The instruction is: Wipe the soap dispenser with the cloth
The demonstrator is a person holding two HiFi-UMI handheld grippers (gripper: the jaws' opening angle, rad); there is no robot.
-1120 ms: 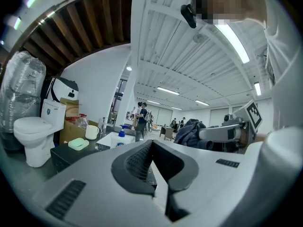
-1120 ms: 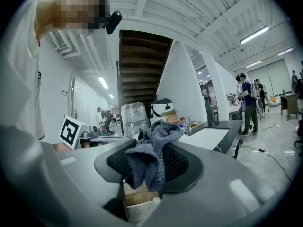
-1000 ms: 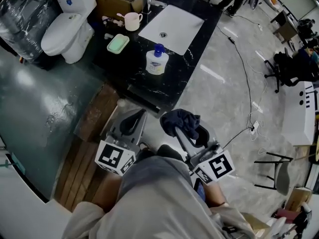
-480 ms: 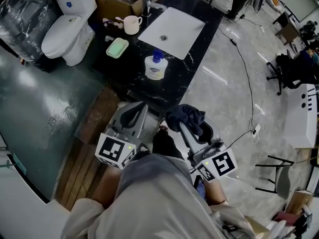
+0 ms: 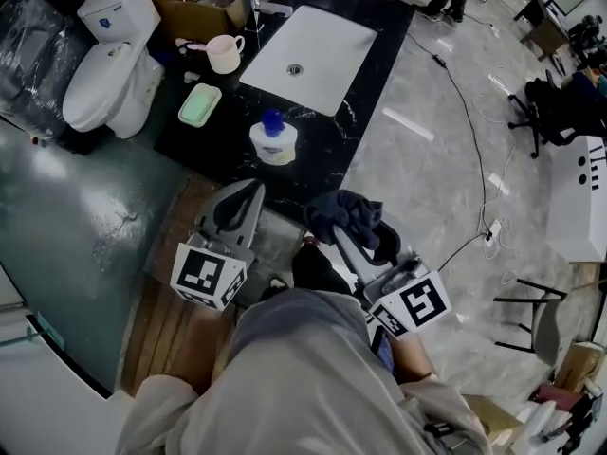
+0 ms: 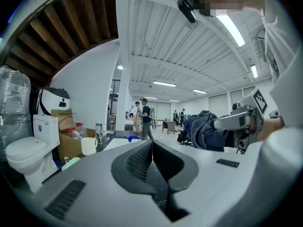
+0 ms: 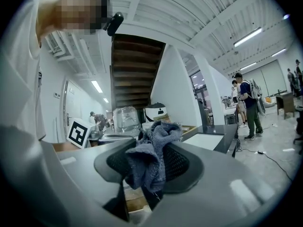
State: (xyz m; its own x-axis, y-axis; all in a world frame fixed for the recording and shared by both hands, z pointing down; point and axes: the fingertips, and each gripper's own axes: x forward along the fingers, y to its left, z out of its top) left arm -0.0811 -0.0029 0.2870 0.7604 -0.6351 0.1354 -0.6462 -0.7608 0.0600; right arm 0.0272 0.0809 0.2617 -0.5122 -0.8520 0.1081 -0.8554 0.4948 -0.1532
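Observation:
The soap dispenser (image 5: 273,140), a white squat bottle with a blue pump top, stands on the black counter (image 5: 332,150) in front of the white basin (image 5: 313,44). My left gripper (image 5: 248,197) is shut with nothing in it, just short of the counter's near edge. My right gripper (image 5: 334,224) is shut on a dark blue-grey cloth (image 5: 347,214), bunched between its jaws, right of the left one. In the right gripper view the cloth (image 7: 151,157) hangs crumpled from the jaws. In the left gripper view only the dispenser's blue top (image 6: 132,137) shows over the shut jaws.
A green soap dish (image 5: 200,104) and a white mug (image 5: 225,53) sit on the counter's left part. A white toilet (image 5: 102,64) stands to the left, cardboard boxes behind it. A cable (image 5: 474,150) runs over the pale floor at right. People stand far off.
Both grippers have come closer to the counter; the dispenser now lies nearer the left gripper's tip. The right gripper keeps the cloth.

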